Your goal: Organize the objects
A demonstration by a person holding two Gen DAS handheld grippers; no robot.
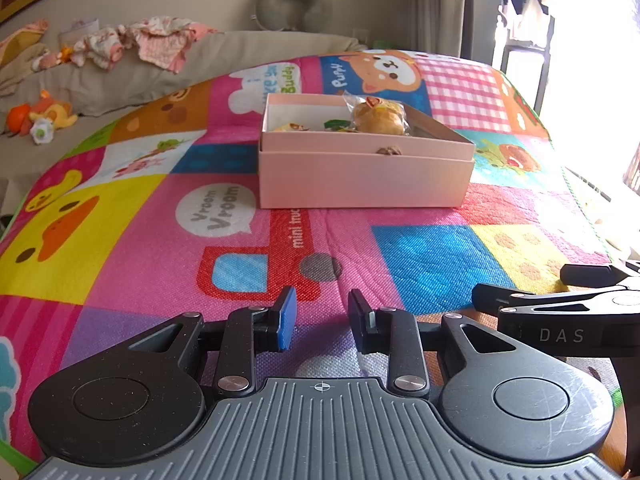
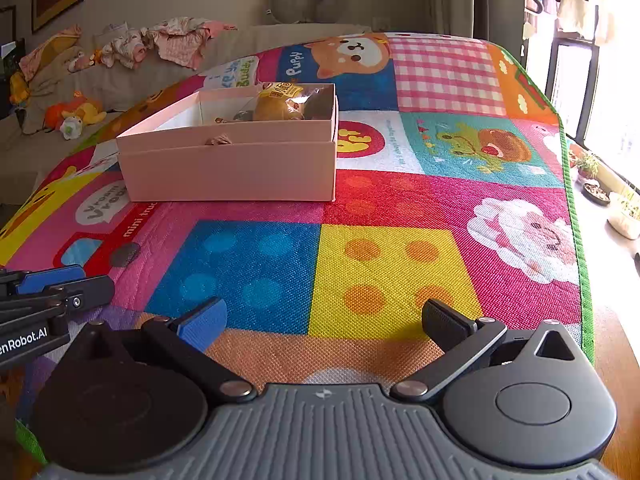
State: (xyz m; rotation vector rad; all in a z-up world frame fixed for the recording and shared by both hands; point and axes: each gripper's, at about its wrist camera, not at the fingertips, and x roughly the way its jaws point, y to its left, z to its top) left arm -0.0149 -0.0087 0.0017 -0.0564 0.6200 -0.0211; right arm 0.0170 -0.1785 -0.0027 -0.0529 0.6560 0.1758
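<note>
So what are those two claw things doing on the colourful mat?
A person is tidying up with a claw in each hand. Right now both the left claw and the right claw are open, holding nothing, above the play mat. Ahead of them sits an open pink box with wrapped snacks already inside. Nothing is being picked up at this moment.

A pale pink box [image 1: 362,178] sits open on the colourful play mat [image 1: 436,256], its tray nested in a slightly wider base. Inside, toward its far right corner, lies a clear-wrapped golden bun [image 1: 378,118] with a printed label; smaller packets [image 1: 292,127] lie beside it, too hidden to identify.
</note>
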